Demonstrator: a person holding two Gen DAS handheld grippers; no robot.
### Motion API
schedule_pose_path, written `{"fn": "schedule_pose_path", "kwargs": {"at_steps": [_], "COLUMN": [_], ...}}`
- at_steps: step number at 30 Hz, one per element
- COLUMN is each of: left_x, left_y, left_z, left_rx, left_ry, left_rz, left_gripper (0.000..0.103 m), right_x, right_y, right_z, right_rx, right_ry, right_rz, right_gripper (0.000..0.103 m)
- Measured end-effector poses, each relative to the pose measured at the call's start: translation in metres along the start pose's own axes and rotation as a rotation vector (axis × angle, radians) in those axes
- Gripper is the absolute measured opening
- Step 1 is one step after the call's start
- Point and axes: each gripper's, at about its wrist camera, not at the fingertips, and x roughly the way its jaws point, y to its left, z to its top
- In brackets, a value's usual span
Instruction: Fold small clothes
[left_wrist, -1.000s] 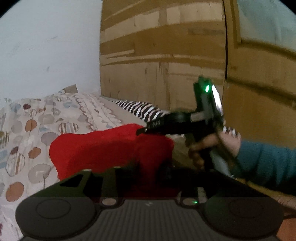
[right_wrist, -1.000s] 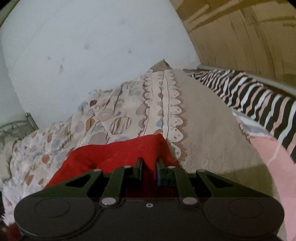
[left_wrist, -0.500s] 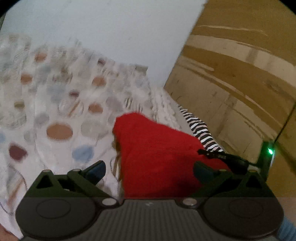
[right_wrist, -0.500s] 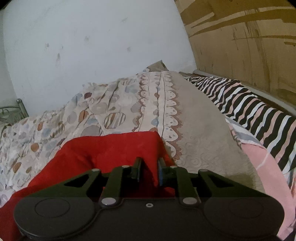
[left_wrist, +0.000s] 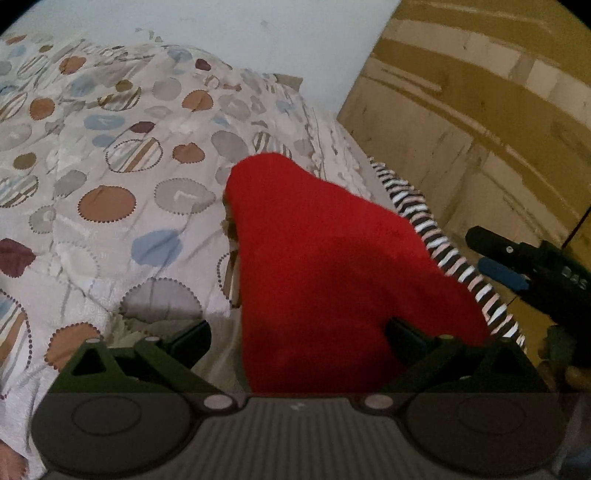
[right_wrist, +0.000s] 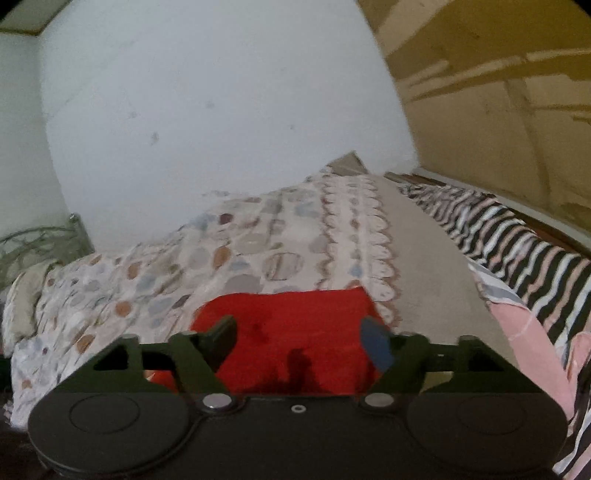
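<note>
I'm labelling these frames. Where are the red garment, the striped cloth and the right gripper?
red garment (left_wrist: 332, 266): left wrist view, middle of its top.
striped cloth (right_wrist: 524, 251): right wrist view, middle of the stripes.
right gripper (right_wrist: 303, 341): right wrist view, between its open fingertips.

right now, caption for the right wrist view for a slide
Right hand-held gripper, just opened, empty, above red garment on patterned bedspread.

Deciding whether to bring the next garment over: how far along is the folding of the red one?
The red garment lies doubled over on the patterned bedspread. Both claws, left and right, are open, the right's jaws having just spread; neither grips it. Whether another fold remains I cannot tell.
</note>
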Motion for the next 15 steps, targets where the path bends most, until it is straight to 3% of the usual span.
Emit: {"fn": "schedule_pose_path", "kwargs": {"at_steps": [4,9,15], "left_x": [0.004,0.011,0.015], "left_y": [-0.001,0.007,0.003], "left_z": [-0.007,-0.016,-0.021], "left_rx": [-0.003,-0.046,-0.031], "left_ry": [0.02,0.043,0.049], "left_rz": [0.0,-0.023,0.001], "left_gripper": [0.103,0.103,0.103], "right_x": [-0.001,0.009,0.009], "right_y": [0.013,0.011,0.011], "right_z": [-0.017,-0.042,-0.064], "right_rx": [-0.072,-0.144,-0.259], "right_ry": [0.053,0.109,0.075], "right_rz": [-0.004,-0.101,-0.164], "right_gripper": [0.083,0.084,0.09]}}
